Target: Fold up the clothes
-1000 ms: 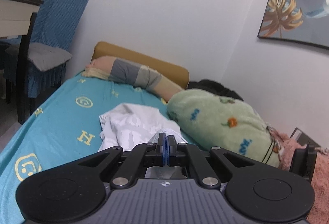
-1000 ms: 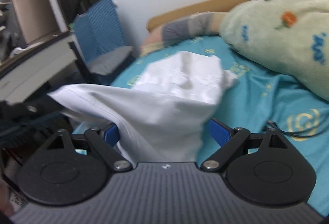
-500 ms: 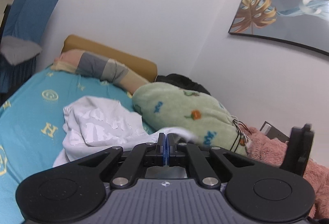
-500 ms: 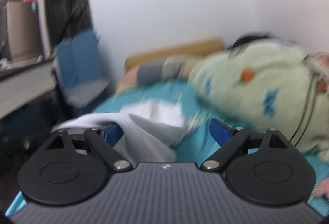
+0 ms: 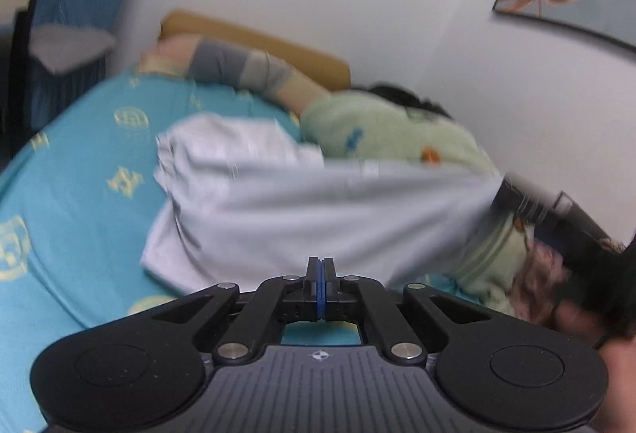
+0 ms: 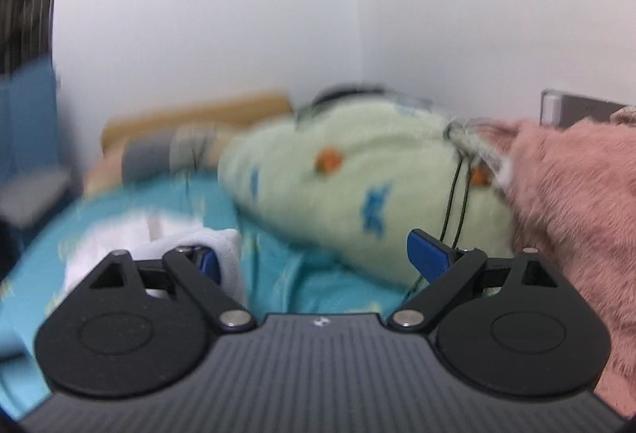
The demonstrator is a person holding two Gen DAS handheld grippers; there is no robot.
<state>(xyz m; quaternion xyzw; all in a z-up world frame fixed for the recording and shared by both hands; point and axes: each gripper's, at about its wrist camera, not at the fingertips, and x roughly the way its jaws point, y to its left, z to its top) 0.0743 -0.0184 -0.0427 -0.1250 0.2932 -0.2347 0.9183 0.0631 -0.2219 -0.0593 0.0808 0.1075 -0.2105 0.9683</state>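
A white garment (image 5: 302, 202) lies spread over the teal bedsheet (image 5: 71, 194), stretched from my left gripper to the right. My left gripper (image 5: 321, 274) is shut, its blue pads pressed together on the garment's near hem. My right gripper (image 6: 318, 258) is open, jaws wide apart; a fold of the white garment (image 6: 226, 254) drapes over its left finger (image 6: 208, 262) and trails off to the left. Both views are blurred by motion.
A pale green patterned cushion (image 6: 357, 186) lies along the wall, with a pink fluffy blanket (image 6: 576, 214) at right. A grey-and-beige bolster (image 5: 238, 67) and brown headboard (image 5: 258, 35) are at the far end. A blue-covered chair (image 5: 71, 4) stands at left.
The garment has been pulled out wide across the bed. The right gripper swung rightward toward the green cushion, and most of the cloth slid off it. The left gripper stayed shut.
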